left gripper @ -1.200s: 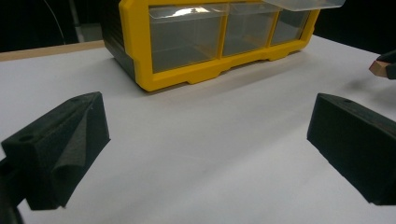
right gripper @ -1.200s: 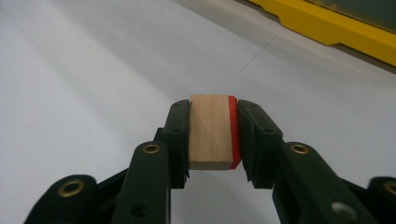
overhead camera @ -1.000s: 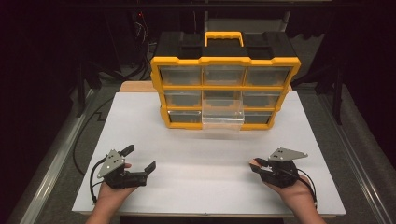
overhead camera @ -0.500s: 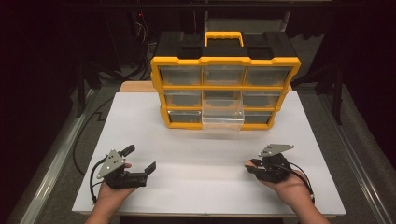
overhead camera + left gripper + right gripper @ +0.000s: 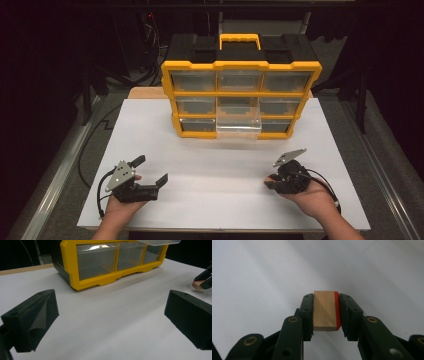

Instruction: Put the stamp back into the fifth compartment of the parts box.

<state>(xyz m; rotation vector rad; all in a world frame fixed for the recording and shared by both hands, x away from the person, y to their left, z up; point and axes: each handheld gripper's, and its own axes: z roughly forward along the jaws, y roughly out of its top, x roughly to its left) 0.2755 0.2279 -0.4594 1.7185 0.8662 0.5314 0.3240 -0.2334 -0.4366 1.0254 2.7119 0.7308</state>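
A small wooden block (image 5: 325, 311) with one red face is clamped between the pads of my right gripper (image 5: 325, 315), just above the white board. In the high view that gripper (image 5: 270, 183) is at the front right, jaws pointing left. My left gripper (image 5: 150, 170) rests at the front left, open wide with nothing between its jaws. The left gripper view looks past its own open gripper (image 5: 110, 315) to the right gripper (image 5: 203, 280) holding the block (image 5: 197, 285). A yellow and black drawer organizer (image 5: 240, 90) stands at the back, its clear bottom-middle drawer (image 5: 239, 128) pulled out.
The white board (image 5: 220, 165) covers the table, with bare surface between the two grippers and the organizer. Cables trail from both grippers toward the front edge. A metal rail (image 5: 55, 180) runs along the left side, and darkness surrounds the table.
My right gripper has shifted slightly to the left and away from the front edge, still holding the block. The left gripper has stayed put.
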